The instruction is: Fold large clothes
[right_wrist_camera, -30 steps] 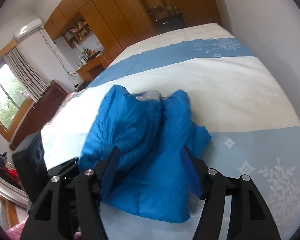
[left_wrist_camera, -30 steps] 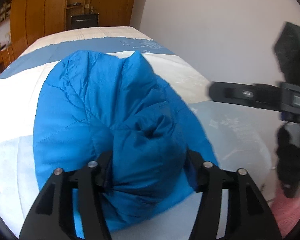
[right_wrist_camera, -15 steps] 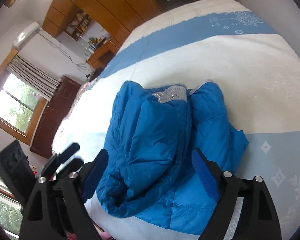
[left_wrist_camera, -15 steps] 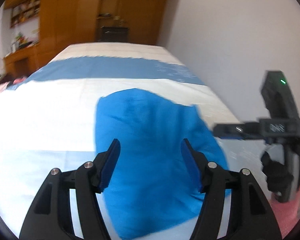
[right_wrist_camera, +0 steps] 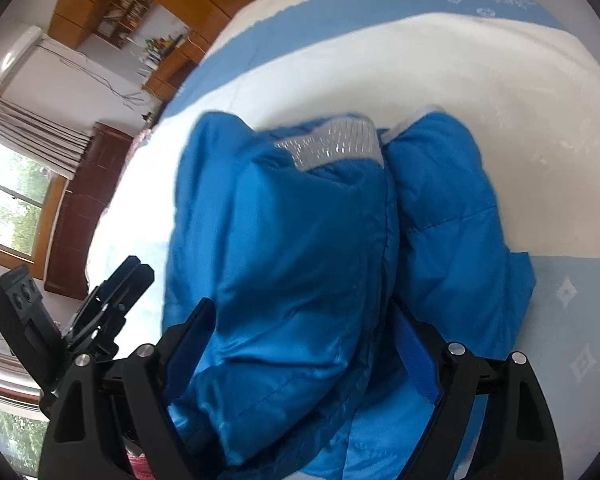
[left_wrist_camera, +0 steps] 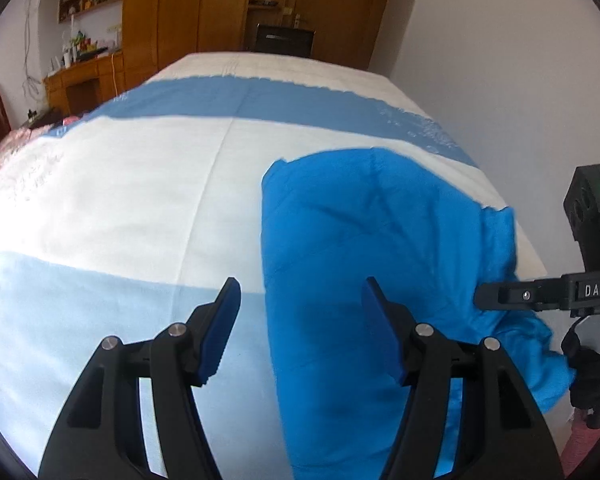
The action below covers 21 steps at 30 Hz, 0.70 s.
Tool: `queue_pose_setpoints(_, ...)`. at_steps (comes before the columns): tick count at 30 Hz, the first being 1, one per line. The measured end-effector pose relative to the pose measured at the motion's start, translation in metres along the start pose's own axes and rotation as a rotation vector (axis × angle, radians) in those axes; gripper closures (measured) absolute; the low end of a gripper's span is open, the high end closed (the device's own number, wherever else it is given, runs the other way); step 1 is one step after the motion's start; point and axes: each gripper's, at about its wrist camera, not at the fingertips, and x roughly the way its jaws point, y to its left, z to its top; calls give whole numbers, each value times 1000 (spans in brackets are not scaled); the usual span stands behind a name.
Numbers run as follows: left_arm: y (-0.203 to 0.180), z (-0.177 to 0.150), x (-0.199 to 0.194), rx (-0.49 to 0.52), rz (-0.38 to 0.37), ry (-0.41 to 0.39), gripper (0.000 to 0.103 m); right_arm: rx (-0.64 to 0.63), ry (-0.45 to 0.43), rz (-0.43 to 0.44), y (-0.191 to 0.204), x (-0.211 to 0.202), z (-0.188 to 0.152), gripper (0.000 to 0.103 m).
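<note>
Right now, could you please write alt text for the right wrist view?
A puffy blue jacket lies folded on a blue-and-white bedspread, its grey collar lining facing away. The right tool straddles its near fold, jaws closing, while the left tool hovers at the left.

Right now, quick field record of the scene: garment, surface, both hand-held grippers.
garment: blue puffer jacket, bunched, grey lining showing at its far end
surface: bed cover, white with blue bands
left hand-held gripper: open, nothing gripped, over the jacket's left edge
right hand-held gripper: jaws closing, a thick fold of the jacket between them
fold state: not yet flat or tidy
</note>
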Motion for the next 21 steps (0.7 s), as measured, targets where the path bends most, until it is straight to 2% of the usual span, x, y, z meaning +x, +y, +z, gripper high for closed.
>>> queue_pose_setpoints(1,4,0,4,-8,1,9,41,6,9,7,-1,5,0,32)
queue_pose_setpoints(2,7,0,9,-16,2,17,41,5,7,15,-2,7,0,36)
queue_pose_setpoints(4,15,-1,15,-33,-1,29,41,-1,-11,44,0,3,0,59)
queue_pose_setpoints(7,17,-4,11,-35,5,22,41,-36,-39,83,8,-10,-3,79)
queue_pose_setpoints(10,16,-4,4,-34,6,11,41,-94,-82,89,20,-29,-6,86)
queue_pose_setpoints(17,-8,-1,-21,-3,-26,-42,41,-229,-217,78,43,-100,-25,89)
queue_pose_setpoints(21,-34,-1,-28,48,-43,-53,41,-233,-264,61,36,-130,-33,89)
